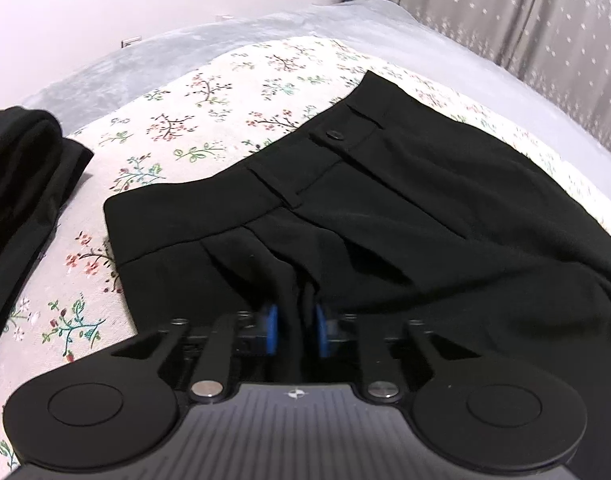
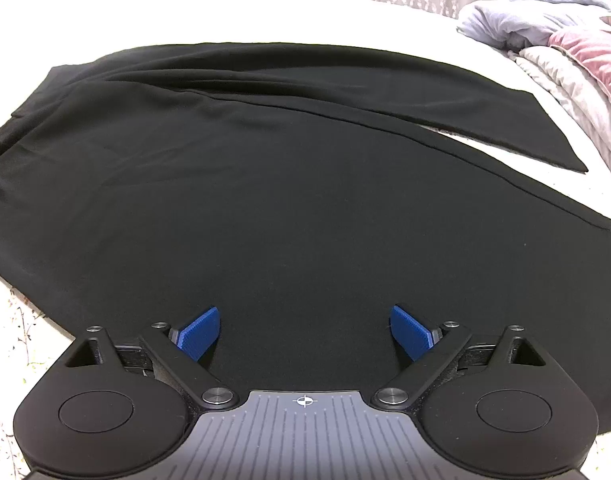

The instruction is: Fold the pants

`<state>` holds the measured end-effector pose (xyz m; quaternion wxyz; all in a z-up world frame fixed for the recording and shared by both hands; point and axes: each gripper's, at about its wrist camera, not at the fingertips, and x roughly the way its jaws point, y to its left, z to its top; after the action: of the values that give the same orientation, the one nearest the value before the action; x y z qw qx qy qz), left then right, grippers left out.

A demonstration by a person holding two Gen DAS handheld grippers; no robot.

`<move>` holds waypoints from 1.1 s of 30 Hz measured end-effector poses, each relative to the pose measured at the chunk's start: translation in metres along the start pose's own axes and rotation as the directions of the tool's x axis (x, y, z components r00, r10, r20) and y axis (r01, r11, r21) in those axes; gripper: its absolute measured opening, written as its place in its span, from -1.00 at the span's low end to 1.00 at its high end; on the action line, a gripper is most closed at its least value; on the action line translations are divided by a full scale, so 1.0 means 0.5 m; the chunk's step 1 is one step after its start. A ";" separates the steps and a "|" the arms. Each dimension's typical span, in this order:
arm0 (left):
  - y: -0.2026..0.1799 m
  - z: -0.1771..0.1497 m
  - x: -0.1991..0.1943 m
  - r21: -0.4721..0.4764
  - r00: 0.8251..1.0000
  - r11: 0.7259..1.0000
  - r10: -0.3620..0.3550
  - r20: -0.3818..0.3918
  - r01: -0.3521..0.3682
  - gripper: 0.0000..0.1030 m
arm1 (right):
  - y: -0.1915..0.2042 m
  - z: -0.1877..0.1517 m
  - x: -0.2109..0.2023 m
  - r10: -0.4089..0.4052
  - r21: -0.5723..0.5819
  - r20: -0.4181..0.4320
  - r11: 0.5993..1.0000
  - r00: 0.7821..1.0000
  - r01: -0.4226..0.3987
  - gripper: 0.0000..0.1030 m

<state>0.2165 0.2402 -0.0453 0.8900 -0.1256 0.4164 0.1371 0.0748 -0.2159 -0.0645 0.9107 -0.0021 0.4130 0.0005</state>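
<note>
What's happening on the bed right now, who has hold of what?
A person with two handheld grippers is folding black pants spread on a floral sheet. The left gripper is pinched on a bunch of fabric just below the waistband. The right gripper is open over a pant leg, gripping nothing. Another dark garment lies off to the side. No fold is made yet.

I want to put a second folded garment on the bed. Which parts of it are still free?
Free: the floral sheet between the pants' waistband and the grey blanket, and the strip between the pants and the dark folded garment. Also the white strip beyond the legs. Crowded: the quilts past the hems.
</note>
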 end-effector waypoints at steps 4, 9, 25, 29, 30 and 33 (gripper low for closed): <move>-0.002 -0.005 -0.022 0.009 0.999 1.000 0.029 0.017 -0.029 -0.74 | 0.001 0.000 -0.001 0.003 0.002 -0.001 1.000 1.000 -0.003 0.83; -0.004 -0.011 -0.050 0.032 0.997 0.997 0.062 0.046 -0.064 -0.74 | -0.002 0.003 -0.001 0.010 -0.002 -0.008 1.000 1.000 -0.010 0.83; 0.032 0.028 -0.038 -0.107 0.999 0.993 0.041 -0.008 -0.042 0.06 | -0.039 0.034 -0.018 0.060 0.076 0.043 0.995 0.997 -0.063 0.84; 0.027 0.051 -0.067 -0.104 0.995 0.992 0.073 0.073 -0.066 0.16 | -0.059 0.042 -0.022 0.051 0.105 0.058 0.993 0.997 -0.057 0.84; 0.022 0.056 -0.072 -0.090 0.991 0.993 0.090 0.098 -0.082 0.18 | -0.062 0.044 -0.023 0.049 0.111 0.062 0.992 0.997 -0.055 0.84; -0.008 0.064 -0.077 -0.025 0.982 0.993 0.114 0.152 -0.112 0.22 | -0.082 0.054 -0.020 0.046 0.138 0.069 0.989 0.997 -0.055 0.84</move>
<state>0.2168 0.2418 0.0049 0.9091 -0.0983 0.3519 0.2001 0.0886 -0.2569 -0.0388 0.9214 0.0722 0.3819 -0.0055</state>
